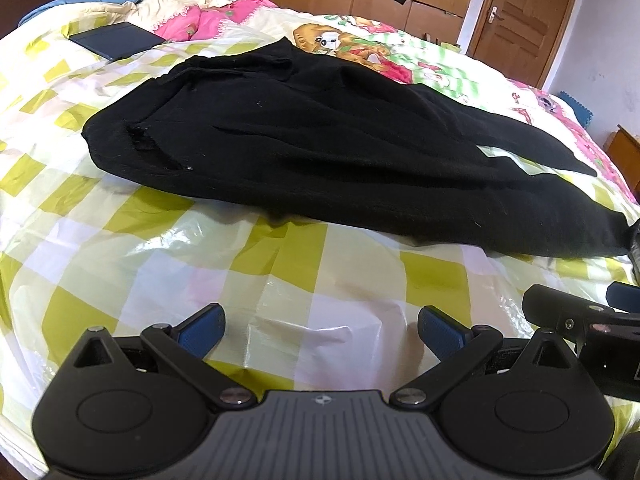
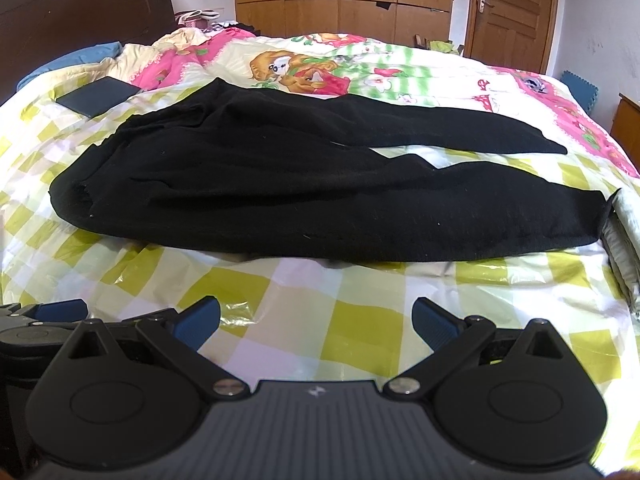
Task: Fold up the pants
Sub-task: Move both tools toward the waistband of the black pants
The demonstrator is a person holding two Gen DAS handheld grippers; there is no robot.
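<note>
Black pants [image 1: 320,148] lie spread flat on the bed, waistband to the left, two legs running to the right with a gap between them; they also show in the right wrist view [image 2: 304,184]. My left gripper [image 1: 320,330] is open and empty, over the checked sheet in front of the pants' near edge. My right gripper [image 2: 316,322] is open and empty, also short of the near edge. The right gripper's body shows at the right edge of the left wrist view [image 1: 580,316]; the left gripper's body shows at the left edge of the right wrist view [image 2: 44,316].
A yellow-checked plastic sheet [image 2: 360,320] covers the near bed. A dark flat book-like object [image 2: 98,96] lies at the back left. A cartoon-print quilt [image 2: 360,68] lies behind the pants. A folded cloth [image 2: 624,240] sits at the right. Wardrobe and door stand behind.
</note>
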